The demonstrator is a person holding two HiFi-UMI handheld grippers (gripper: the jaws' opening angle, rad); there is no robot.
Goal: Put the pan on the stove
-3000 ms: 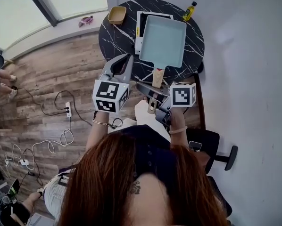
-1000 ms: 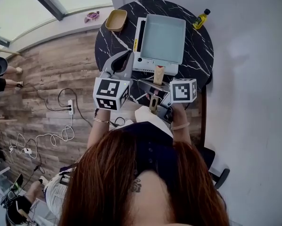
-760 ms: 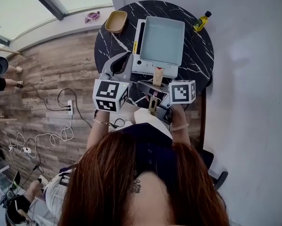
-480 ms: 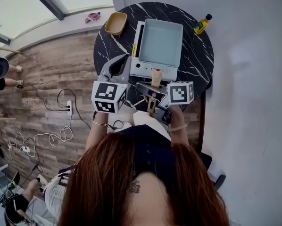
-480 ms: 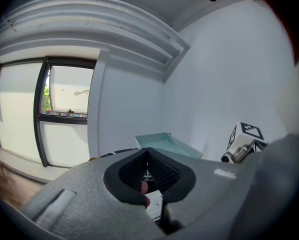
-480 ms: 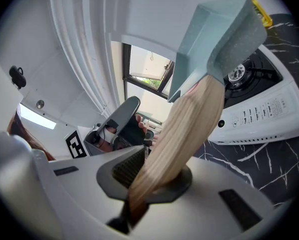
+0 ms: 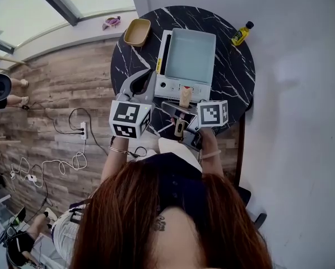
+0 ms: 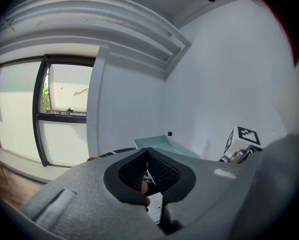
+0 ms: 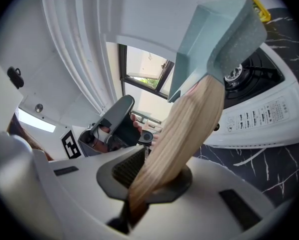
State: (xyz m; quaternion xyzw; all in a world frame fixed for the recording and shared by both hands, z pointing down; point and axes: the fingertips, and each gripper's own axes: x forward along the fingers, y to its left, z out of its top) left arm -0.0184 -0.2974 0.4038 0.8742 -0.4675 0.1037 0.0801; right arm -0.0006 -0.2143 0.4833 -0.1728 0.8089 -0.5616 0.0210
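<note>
A pale blue rectangular pan [image 7: 190,54] lies squared over the white portable stove [image 7: 180,86] on the round black marble table [image 7: 235,77]. Its wooden handle [image 7: 185,97] points toward me, and my right gripper [image 7: 182,107] is shut on it. In the right gripper view the handle [image 9: 189,129] runs up out of the jaws to the pan [image 9: 224,29], just above the stove's burner [image 9: 254,71]; whether they touch I cannot tell. My left gripper [image 7: 148,74] hovers at the table's near-left edge beside the stove, shut with nothing in it.
A tan bowl [image 7: 136,32] sits at the table's far left and a yellow oil bottle [image 7: 241,33] at its far right. A white wall runs close along the right. Cables and a power strip [image 7: 82,130] lie on the wooden floor at left.
The pan has shifted left from beside the stove and now sits aligned over it, with the right gripper still on the handle. The left gripper has stayed beside the stove.
</note>
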